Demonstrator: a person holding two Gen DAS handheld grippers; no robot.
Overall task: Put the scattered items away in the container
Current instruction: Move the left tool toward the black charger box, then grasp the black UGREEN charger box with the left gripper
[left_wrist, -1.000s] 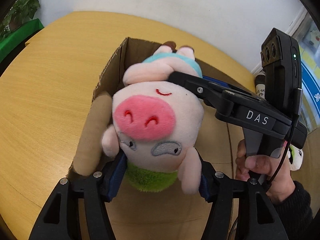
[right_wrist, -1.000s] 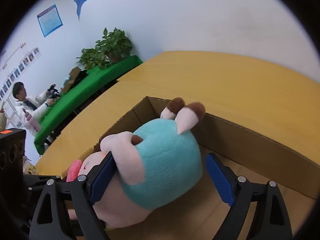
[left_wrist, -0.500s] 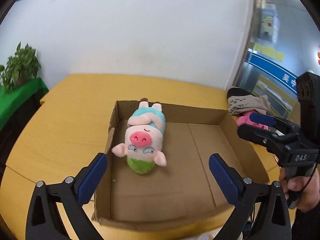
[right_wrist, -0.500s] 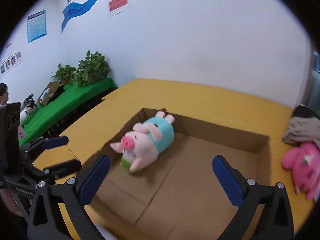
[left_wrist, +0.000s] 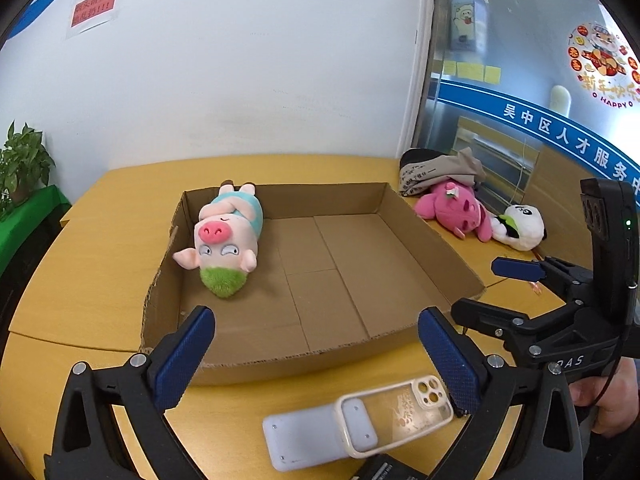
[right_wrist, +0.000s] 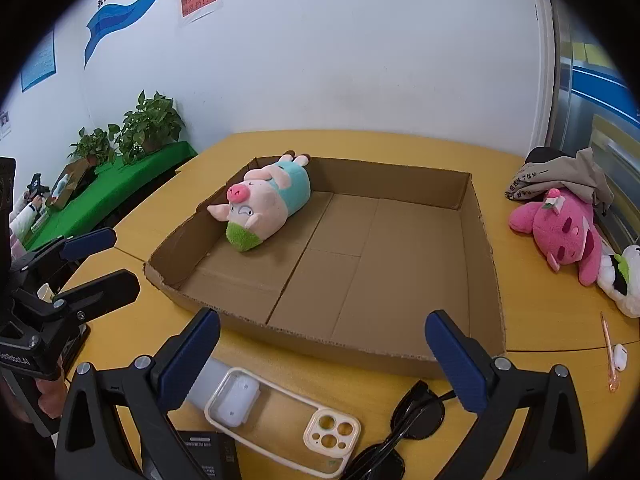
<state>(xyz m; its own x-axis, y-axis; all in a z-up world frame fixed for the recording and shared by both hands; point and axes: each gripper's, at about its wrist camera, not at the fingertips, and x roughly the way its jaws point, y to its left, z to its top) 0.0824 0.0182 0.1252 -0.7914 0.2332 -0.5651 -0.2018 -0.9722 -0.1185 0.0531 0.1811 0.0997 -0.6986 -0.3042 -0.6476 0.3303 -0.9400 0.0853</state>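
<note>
Cardboard box [left_wrist: 420, 240] sits open-topped on your yellow table [left_wrist: 100, 272], and it serves as the reference for everything below. Inside it, against the far left corner, the pig plush [left_wrist: 224, 236] lies on its back, head with green tuft toward the near wall, feet touching the far wall. No other item is in the box.

Your left gripper [left_wrist: 316, 354] has its jaws spread wide with nothing between the blue pads; it hangs over the table on the near side of the box. Your right gripper [right_wrist: 328, 354] is likewise fully spread and empty, also on the near side of the box.

Items outside the box:
- Pink plush [right_wrist: 564, 228] lies on the table just right of the box, near its far right corner, partly under a grey cloth bag [right_wrist: 560, 178].
- Panda plush [left_wrist: 520, 226] touches the pink plush on the side away from the box.
- Clear phone case [right_wrist: 280, 420] lies on the near side of the box, overlapping a white flat case [left_wrist: 304, 436].
- Black sunglasses [right_wrist: 412, 420] lie near the box's front right corner.
- Pen [right_wrist: 609, 352] and a small white earbud case [right_wrist: 620, 356] lie beside each other to the right of the box's front corner.
</note>
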